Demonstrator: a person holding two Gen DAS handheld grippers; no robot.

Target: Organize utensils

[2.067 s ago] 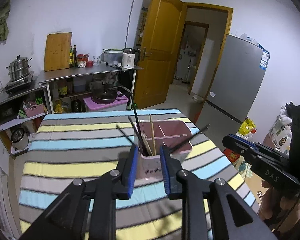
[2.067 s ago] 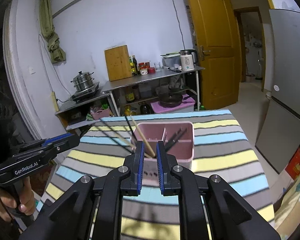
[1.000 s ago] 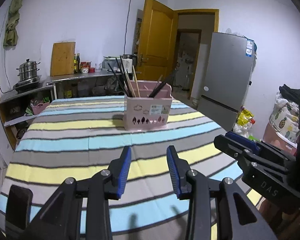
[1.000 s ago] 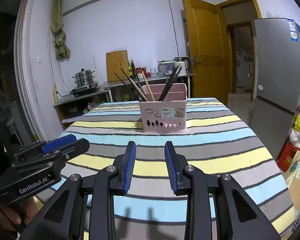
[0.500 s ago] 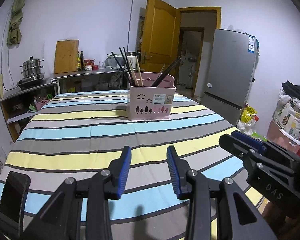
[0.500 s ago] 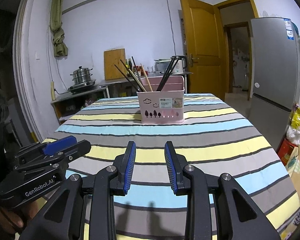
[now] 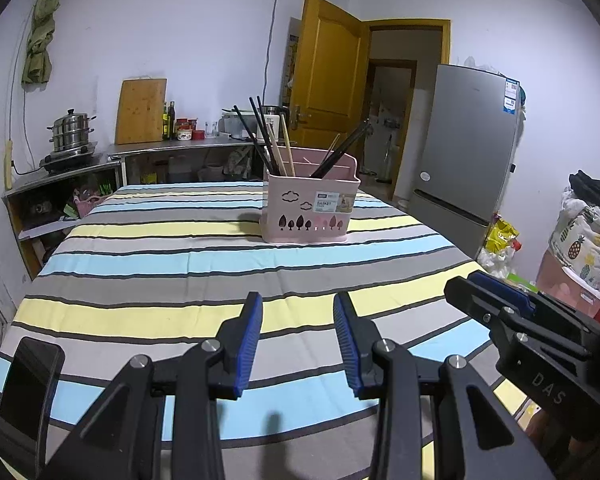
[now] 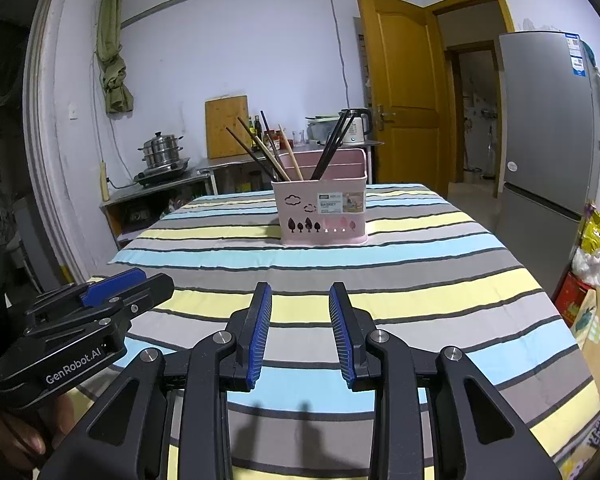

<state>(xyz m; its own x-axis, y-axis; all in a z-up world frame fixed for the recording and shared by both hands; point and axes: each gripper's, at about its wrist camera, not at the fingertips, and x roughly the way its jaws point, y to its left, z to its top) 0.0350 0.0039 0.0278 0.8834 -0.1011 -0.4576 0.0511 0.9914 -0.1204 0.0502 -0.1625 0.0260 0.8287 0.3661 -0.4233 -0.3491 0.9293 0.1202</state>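
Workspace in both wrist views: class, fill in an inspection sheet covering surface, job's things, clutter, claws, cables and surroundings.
Surface: striped cloth on the table.
Job's things: pink caddy upright, holding chopsticks.
Clutter: phone at the near left edge.
Claws: left claw and right claw open, empty, apart from the caddy.
Cables: wall cable above the counter.
Surroundings: fridge, open door, steamer.

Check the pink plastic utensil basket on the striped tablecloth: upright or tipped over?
Upright. The pink plastic utensil basket sits flat on the striped tablecloth, with chopsticks leaning out of its open top.
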